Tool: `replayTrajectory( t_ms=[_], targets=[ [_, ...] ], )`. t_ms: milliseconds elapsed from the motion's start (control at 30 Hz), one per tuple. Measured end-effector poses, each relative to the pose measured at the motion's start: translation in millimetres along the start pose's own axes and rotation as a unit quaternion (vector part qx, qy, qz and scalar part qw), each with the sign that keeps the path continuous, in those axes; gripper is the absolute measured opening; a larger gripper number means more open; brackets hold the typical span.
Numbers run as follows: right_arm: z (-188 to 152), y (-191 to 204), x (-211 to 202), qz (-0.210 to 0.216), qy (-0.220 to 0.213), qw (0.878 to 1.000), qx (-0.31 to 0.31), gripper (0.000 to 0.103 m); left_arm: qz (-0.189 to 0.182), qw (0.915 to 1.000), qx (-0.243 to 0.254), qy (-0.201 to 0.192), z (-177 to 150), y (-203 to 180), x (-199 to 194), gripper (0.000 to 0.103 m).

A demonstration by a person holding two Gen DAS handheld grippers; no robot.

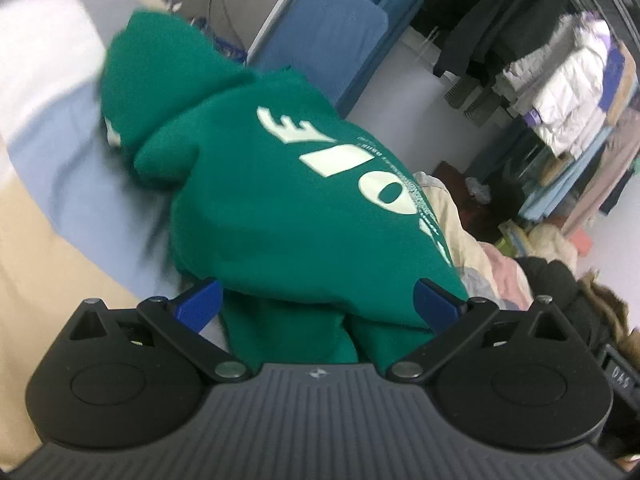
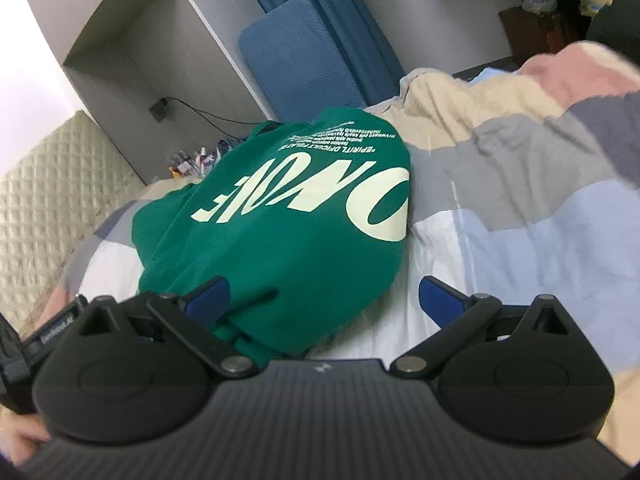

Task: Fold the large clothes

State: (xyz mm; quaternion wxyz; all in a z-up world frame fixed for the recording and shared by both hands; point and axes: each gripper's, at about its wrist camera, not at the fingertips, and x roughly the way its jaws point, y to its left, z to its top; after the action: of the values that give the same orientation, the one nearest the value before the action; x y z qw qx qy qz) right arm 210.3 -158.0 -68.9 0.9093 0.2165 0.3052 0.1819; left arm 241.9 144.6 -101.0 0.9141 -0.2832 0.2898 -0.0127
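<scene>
With both the left claw (image 1: 318, 300) and right claw (image 2: 324, 298) wide and gripping nothing, the bunched green hoodie (image 1: 280, 208) may slump unfolded on the bed (image 2: 500, 240).

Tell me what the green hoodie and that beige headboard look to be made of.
Hoodie: seemingly thick, matte knit fleece; it slumps in soft, rounded folds, and the cream lettering looks like a flat print. Headboard: apparently padded fabric or faux leather with a slight sheen, stitched in a diamond quilt pattern; which one is unclear.
</scene>
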Motion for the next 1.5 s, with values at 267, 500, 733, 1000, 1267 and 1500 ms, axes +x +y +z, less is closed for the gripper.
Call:
replayTrajectory(
  t_ms=[267,500,733,1000,1267,1500],
  targets=[
    [-18.9,-16.5,58.2,0.073,0.044,0.996,-0.001,0.100,-0.030,0.9982,-0.048,0.020,-7.9,30.7,49.2,0.102],
    [-33.4,-5.6,98.1,0.103,0.067,0.991,-0.053,0.093,-0.040,0.9971,-0.045,0.047,-22.5,31.9,69.3,0.102],
    [-28.7,-4.8,104.2,0.106,0.050,0.992,-0.048,0.059,-0.032,0.9954,-0.012,0.090,-43.3,17.9,86.6,0.098],
    [-27.5,2.5,90.2,0.086,0.035,0.993,-0.075,0.056,0.019,0.9969,0.024,0.072,-48.1,-6.1,88.5,0.031],
    [-21.5,1.1,69.3,0.102,0.022,0.993,-0.062,0.057,-0.028,0.9985,0.028,0.038,-45.3,-21.7,33.4,0.022],
    [-10.2,17.0,29.5,0.100,0.004,0.991,-0.086,0.057,-0.095,0.9953,0.015,0.012,-54.4,-40.3,-40.0,0.020]
  ],
)
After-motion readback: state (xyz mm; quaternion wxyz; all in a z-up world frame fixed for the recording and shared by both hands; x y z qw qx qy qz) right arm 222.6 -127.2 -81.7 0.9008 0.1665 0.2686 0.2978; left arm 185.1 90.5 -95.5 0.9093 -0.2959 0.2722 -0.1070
